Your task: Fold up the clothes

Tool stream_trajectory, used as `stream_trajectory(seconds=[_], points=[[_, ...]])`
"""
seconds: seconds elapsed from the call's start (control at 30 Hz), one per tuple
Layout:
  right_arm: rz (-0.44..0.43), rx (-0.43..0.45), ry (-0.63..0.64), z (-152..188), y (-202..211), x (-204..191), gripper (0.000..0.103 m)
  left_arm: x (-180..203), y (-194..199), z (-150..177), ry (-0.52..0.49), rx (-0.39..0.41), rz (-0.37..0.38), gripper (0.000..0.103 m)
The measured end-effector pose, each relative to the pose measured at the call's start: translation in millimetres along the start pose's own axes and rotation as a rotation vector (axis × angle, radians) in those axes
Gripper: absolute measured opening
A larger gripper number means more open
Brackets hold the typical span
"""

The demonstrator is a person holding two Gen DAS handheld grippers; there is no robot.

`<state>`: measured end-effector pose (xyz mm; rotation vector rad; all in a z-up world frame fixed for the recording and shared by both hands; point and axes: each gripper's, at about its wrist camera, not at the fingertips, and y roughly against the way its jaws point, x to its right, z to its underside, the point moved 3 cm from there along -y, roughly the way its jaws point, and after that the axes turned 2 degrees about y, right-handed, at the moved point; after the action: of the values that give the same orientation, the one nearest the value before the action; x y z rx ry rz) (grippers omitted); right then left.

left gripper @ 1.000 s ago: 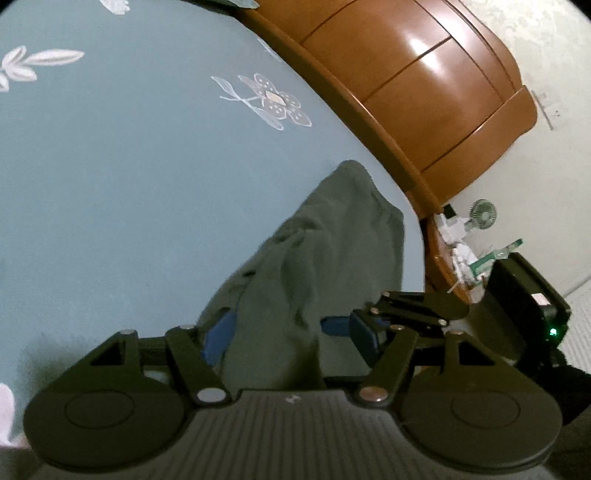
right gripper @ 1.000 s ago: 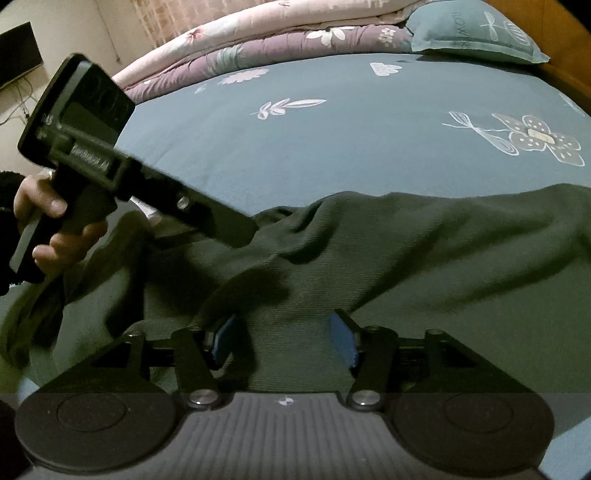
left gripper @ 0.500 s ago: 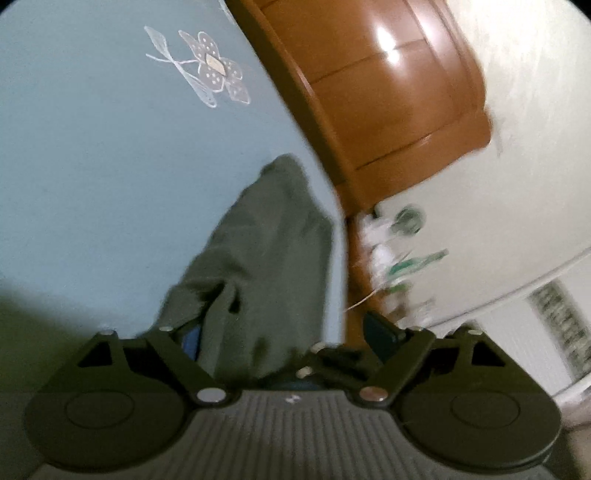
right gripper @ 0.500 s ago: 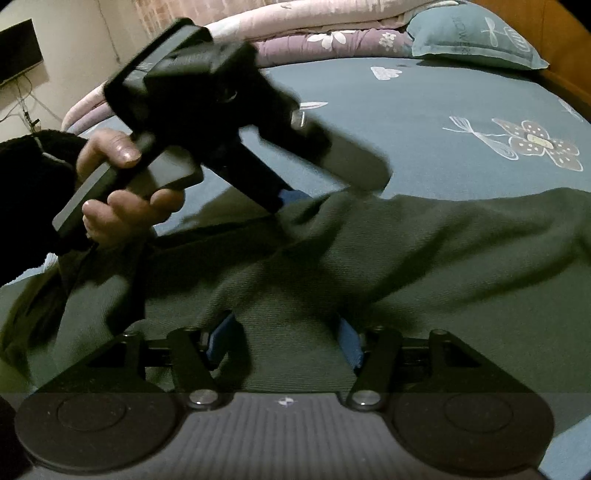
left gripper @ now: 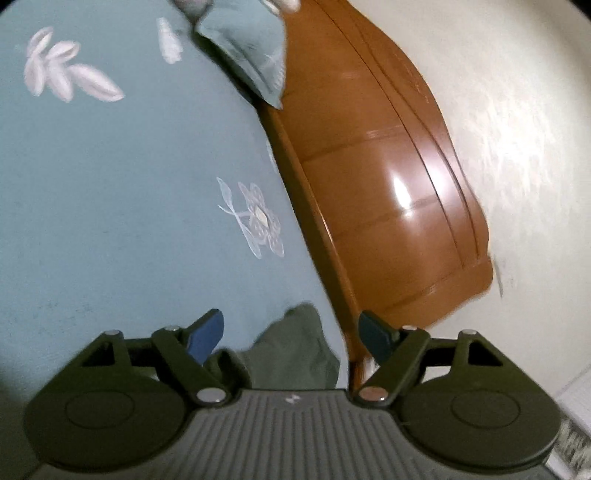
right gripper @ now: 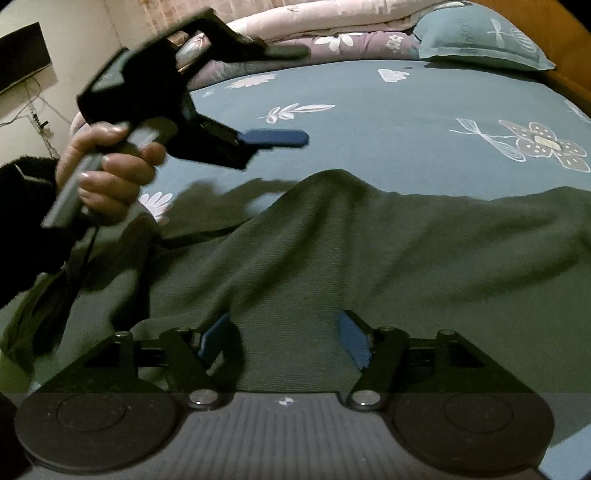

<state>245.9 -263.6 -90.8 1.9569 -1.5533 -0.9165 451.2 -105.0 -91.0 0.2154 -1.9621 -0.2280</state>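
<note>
A dark green garment (right gripper: 369,251) lies spread across the blue flowered bed sheet (right gripper: 388,118). My right gripper (right gripper: 284,336) sits low on it, open, with the cloth running between its blue pads (right gripper: 354,341). A hand (right gripper: 107,173) holds my left gripper (right gripper: 291,96) up in the air above the garment's left part, open and empty. In the left wrist view the left gripper (left gripper: 290,332) spreads wide over one end of the garment (left gripper: 295,350) near the bed's edge, not touching it.
A wooden headboard (left gripper: 388,184) runs along the bed's right side, with a pale wall (left gripper: 498,110) behind. A blue pillow (right gripper: 476,37) and rolled pink quilts (right gripper: 332,22) lie at the far end. A dark screen (right gripper: 22,55) hangs at the far left.
My left gripper has opened wide, come off the garment and risen above the bed, swinging toward the headboard. The right gripper has stayed on the cloth.
</note>
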Motion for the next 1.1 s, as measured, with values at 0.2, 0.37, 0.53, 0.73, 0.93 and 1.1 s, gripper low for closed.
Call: stream_trajectory(seconds=[0.2, 0.37, 0.53, 0.73, 0.93, 1.1], points=[[-0.012, -0.003, 0.007, 2, 3, 0, 0.072, 20, 5, 30, -0.069, -0.109, -0.028, 0.076], [-0.013, -0.013, 0.011, -5, 9, 0, 0.072, 31, -10, 54, -0.056, -0.178, 0.018, 0.077], [0.02, -0.001, -0.002, -4, 37, 11, 0.072, 15, -19, 59, -0.113, -0.156, -0.302, 0.065], [0.191, 0.069, -0.075, -9, 81, 76, 0.072, 34, -15, 68, -0.09, -0.093, -0.272, 0.068], [0.214, 0.165, -0.046, -42, 59, 128, 0.072, 52, -26, 82, -0.081, -0.033, -0.252, 0.07], [0.323, 0.101, -0.054, -51, 9, 181, 0.072, 28, -14, 97, 0.011, 0.054, -0.455, 0.063]])
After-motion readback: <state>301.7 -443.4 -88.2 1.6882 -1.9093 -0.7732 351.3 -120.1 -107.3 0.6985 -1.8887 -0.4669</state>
